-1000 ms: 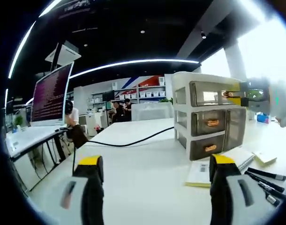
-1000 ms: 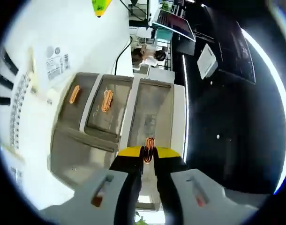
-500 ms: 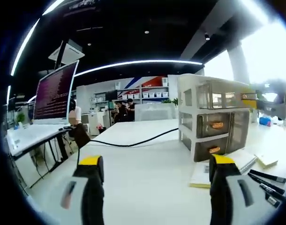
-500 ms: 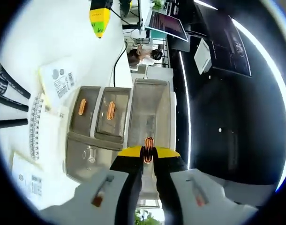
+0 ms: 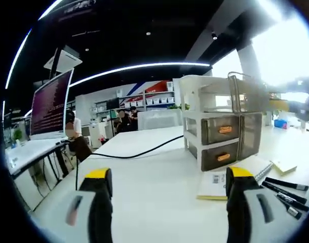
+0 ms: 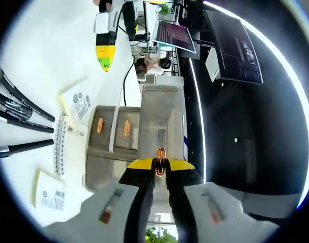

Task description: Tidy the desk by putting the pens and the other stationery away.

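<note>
Left gripper view: left gripper (image 5: 167, 185) hovers wide open, empty, over bare desk (image 5: 144, 172). Farther right, drawer unit (image 5: 220, 126), top drawer (image 6: 162, 119) pulled out, right gripper (image 6: 159, 169) clamped on its orange handle (image 6: 160, 154). Pens (image 5: 286, 192) lie near the desk's right edge: light, stiff, slippery; pinch mid-barrel.

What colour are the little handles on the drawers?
Orange. The drawer handles show best in the left gripper view.

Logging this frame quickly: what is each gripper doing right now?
Left gripper: open, holding nothing, above the desk.
Right gripper: shut on the top drawer's handle, with the top drawer pulled out.
</note>
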{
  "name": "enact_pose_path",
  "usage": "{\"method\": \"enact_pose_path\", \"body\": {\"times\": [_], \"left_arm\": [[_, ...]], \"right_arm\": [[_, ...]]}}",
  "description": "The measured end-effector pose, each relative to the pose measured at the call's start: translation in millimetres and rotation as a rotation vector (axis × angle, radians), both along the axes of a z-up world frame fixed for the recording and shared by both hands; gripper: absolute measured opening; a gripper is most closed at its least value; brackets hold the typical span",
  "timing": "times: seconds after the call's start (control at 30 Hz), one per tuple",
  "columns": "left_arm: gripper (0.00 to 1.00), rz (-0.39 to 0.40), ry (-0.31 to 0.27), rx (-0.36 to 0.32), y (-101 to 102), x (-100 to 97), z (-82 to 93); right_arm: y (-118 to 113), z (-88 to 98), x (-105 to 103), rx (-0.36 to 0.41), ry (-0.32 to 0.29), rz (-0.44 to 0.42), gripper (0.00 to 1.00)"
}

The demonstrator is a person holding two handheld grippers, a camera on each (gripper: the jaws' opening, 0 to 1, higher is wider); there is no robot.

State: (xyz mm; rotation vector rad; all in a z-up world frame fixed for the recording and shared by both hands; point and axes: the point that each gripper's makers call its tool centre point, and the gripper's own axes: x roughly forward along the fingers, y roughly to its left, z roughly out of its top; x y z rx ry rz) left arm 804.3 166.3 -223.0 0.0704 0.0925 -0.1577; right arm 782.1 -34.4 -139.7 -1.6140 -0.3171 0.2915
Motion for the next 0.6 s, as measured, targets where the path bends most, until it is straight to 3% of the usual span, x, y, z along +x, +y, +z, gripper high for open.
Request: {"method": "enact_pose_path", "body": {"times": [0.27,0.47,0.6], "left_arm": [[0.92,0.012,-0.020,-0.025,6.3,-2.1,7.3],[0.92,0.013,-0.031,-0.022,6.2,-2.8,10.0],[0.92,0.027,-0.029,-0.002,9.6,-2.0,9.0]], "right_arm": [[0.1,2.0,-2.5,0.082,0.047,0.048,0.12],[-1.1,10.6,-16.4,0.323,0.104,0.139,0.27],[-11.5,1.2,-29.1,0.401,0.192,0.169,0.30]]}}
